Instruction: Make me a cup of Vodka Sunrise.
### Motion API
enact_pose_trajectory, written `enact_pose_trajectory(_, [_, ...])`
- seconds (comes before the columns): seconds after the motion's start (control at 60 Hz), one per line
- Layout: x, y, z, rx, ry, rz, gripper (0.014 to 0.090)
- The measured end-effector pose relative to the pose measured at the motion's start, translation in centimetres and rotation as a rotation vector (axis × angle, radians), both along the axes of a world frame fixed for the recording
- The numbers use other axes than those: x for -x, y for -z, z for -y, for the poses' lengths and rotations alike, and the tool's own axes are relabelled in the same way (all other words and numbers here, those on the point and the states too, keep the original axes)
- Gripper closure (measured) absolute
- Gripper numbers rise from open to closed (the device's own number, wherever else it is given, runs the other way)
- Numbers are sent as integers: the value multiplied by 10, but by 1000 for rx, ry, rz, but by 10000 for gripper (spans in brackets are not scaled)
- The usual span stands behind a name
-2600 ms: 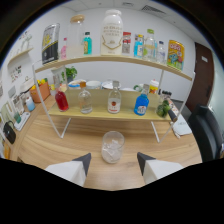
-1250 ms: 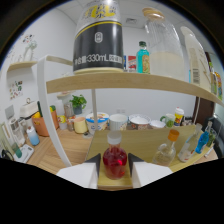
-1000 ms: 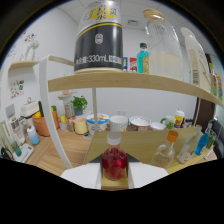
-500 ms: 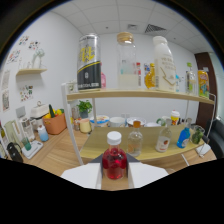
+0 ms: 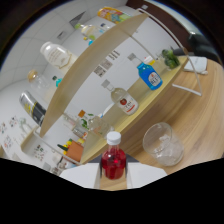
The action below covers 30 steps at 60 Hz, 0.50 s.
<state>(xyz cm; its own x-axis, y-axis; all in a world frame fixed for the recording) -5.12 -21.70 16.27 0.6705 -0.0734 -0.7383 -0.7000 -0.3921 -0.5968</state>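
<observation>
A small bottle of red liquid (image 5: 114,164) with a white cap stands up between my fingers, and my gripper (image 5: 114,176) is shut on its body. Just ahead and to the right of the fingers, a clear glass (image 5: 162,145) holding ice sits on the wooden table (image 5: 200,120). The bottle's cap is close to the glass's rim but apart from it. The whole view is tilted, so the shelf runs diagonally beyond the bottle.
A two-level wooden shelf (image 5: 100,60) stands beyond the glass. It carries a blue bottle (image 5: 149,75), a clear bottle with a red label (image 5: 125,102), a large white jug (image 5: 55,54) and a black can (image 5: 34,110). A small plant (image 5: 171,59) stands at its far end.
The gripper has rolled over, tilting the view, and has carried the red bottle down away from the shelf. The glass with ice now shows just beside the bottle.
</observation>
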Motion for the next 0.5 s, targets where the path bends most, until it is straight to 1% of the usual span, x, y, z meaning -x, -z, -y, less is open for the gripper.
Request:
enact_pose_trajectory(0.117, [0, -12, -7, 1, 38, -363, 698])
enact_pose_trajectory(0.183, [-3, -18, -9, 3, 60, -514, 698])
enact_pose_trajectory(0.5, [-20, -47, -17, -45, 153, -1144, 702])
